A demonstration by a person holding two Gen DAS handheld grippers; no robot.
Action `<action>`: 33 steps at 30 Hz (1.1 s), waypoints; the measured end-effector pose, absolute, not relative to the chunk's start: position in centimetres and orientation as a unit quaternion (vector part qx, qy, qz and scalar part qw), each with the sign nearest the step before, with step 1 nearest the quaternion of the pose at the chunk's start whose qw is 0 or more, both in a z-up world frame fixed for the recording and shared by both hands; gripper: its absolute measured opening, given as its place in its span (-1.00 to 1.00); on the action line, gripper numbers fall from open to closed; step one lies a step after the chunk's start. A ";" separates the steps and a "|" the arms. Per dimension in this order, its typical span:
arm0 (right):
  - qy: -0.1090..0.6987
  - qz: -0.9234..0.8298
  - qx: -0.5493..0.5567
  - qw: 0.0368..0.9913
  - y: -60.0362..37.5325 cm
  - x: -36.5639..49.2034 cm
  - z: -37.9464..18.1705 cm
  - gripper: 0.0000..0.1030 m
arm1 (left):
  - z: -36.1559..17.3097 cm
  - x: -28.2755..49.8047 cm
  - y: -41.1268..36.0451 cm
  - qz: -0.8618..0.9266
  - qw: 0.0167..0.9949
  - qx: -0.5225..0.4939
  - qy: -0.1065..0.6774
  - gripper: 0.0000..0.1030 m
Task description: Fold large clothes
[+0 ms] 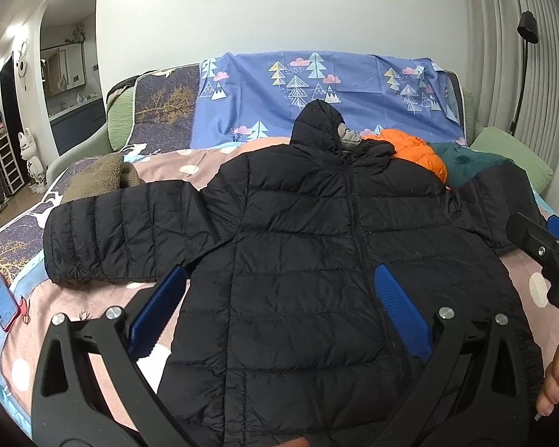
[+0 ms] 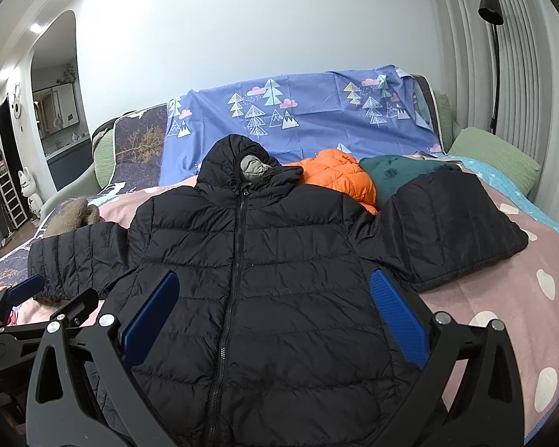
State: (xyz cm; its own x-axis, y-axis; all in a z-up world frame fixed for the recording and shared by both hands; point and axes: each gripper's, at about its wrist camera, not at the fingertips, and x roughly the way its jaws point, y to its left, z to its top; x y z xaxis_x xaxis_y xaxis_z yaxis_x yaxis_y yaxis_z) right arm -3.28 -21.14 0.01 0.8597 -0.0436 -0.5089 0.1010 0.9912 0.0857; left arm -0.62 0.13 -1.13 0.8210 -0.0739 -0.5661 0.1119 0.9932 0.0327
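A black hooded puffer jacket (image 1: 298, 253) lies face up on the bed, zipped, hood toward the wall, both sleeves spread sideways; it also shows in the right wrist view (image 2: 264, 279). My left gripper (image 1: 279, 279) is open and empty, hovering above the jacket's lower left body. My right gripper (image 2: 275, 290) is open and empty above the lower middle of the jacket. The right gripper's body (image 1: 548, 253) shows at the right edge of the left wrist view. The left gripper's body (image 2: 26, 298) shows at the left edge of the right wrist view.
An orange puffer jacket (image 1: 417, 149) and a dark green cloth (image 1: 466, 164) lie behind the black jacket. A brown fleece item (image 1: 100, 178) lies at the left. A red-cased phone (image 1: 3, 301) rests at the bed's left edge. A floor lamp (image 2: 492, 37) stands at the right.
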 end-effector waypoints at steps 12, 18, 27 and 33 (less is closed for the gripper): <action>0.269 -0.034 0.056 0.961 -21.1 -3.0 -0.5 0.97 | -1.7 -0.6 0.5 -0.043 0.952 0.035 0.300 0.96; 0.272 -0.035 0.058 0.960 -20.9 -3.0 -0.8 0.97 | -2.1 -0.5 0.7 -0.040 0.950 0.032 0.307 0.96; 0.273 -0.035 0.056 0.960 -20.7 -3.1 -1.1 0.97 | -2.4 -0.5 0.9 -0.041 0.950 0.030 0.310 0.96; 0.273 -0.035 0.056 0.960 -20.7 -3.1 -1.1 0.97 | -2.4 -0.6 0.9 -0.043 0.951 0.027 0.306 0.96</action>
